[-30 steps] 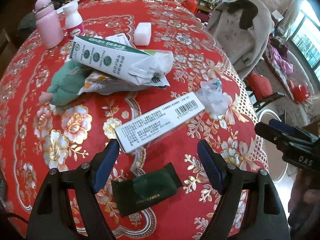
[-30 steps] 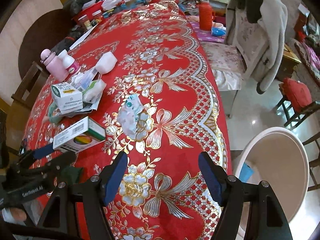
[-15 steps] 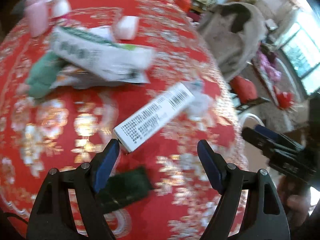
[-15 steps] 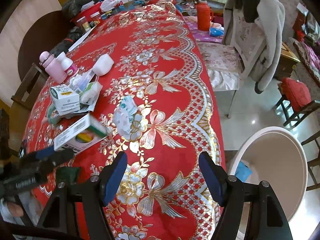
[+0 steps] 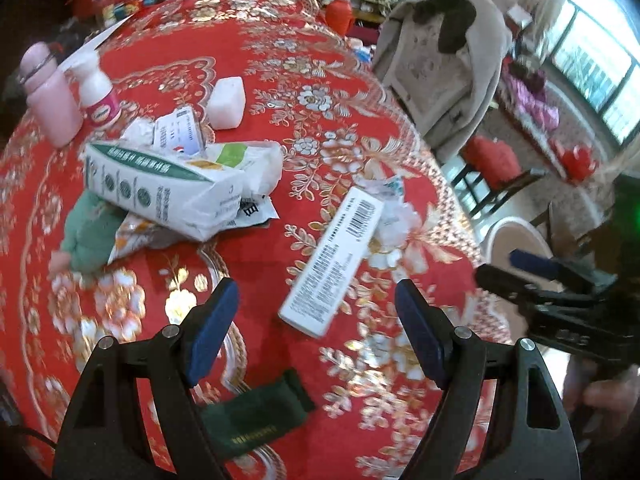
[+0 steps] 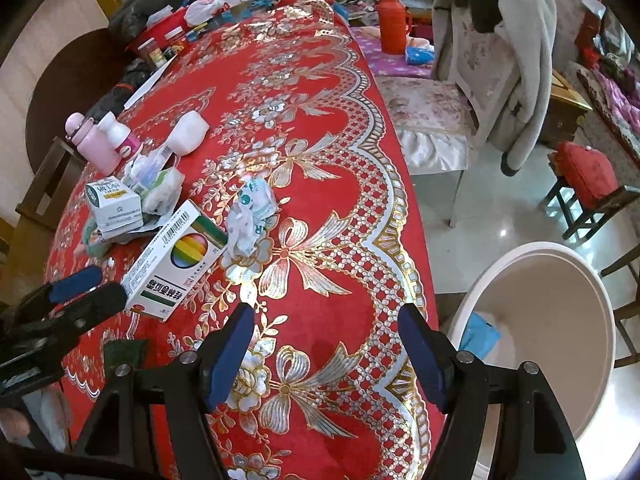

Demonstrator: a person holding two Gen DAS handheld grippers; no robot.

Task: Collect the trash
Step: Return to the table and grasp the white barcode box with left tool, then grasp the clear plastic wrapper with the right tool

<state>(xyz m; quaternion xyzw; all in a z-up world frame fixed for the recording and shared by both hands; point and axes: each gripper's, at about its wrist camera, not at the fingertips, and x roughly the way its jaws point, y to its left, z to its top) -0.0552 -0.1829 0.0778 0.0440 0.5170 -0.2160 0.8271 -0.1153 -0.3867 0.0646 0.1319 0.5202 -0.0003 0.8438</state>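
Observation:
A long white box (image 5: 336, 264) with a barcode lies on the red tablecloth just beyond my open left gripper (image 5: 316, 332); nothing is between its fingers. The right wrist view shows that white box (image 6: 176, 260) with a rainbow ball printed on it. Crumpled clear wrapper (image 5: 394, 212) (image 6: 250, 216) lies against its far end. A white-and-green carton (image 5: 164, 188) (image 6: 114, 204) rests on torn packets and a green soft toy (image 5: 90, 236). A dark green pouch (image 5: 260, 416) lies under the left gripper. My right gripper (image 6: 326, 356) hangs open over bare cloth near the table's edge.
A white bin (image 6: 548, 320) with a blue scrap inside stands on the floor at the right of the table. A pink flask (image 5: 50, 100), a small white bottle (image 5: 96, 88) and a white tub (image 5: 228, 102) stand further back. A chair draped with a grey coat (image 6: 500, 64) is beyond the table.
The left wrist view has rolled and shifted: the white box now sits between the left fingers' line instead of by the left finger. The right gripper's view has barely changed.

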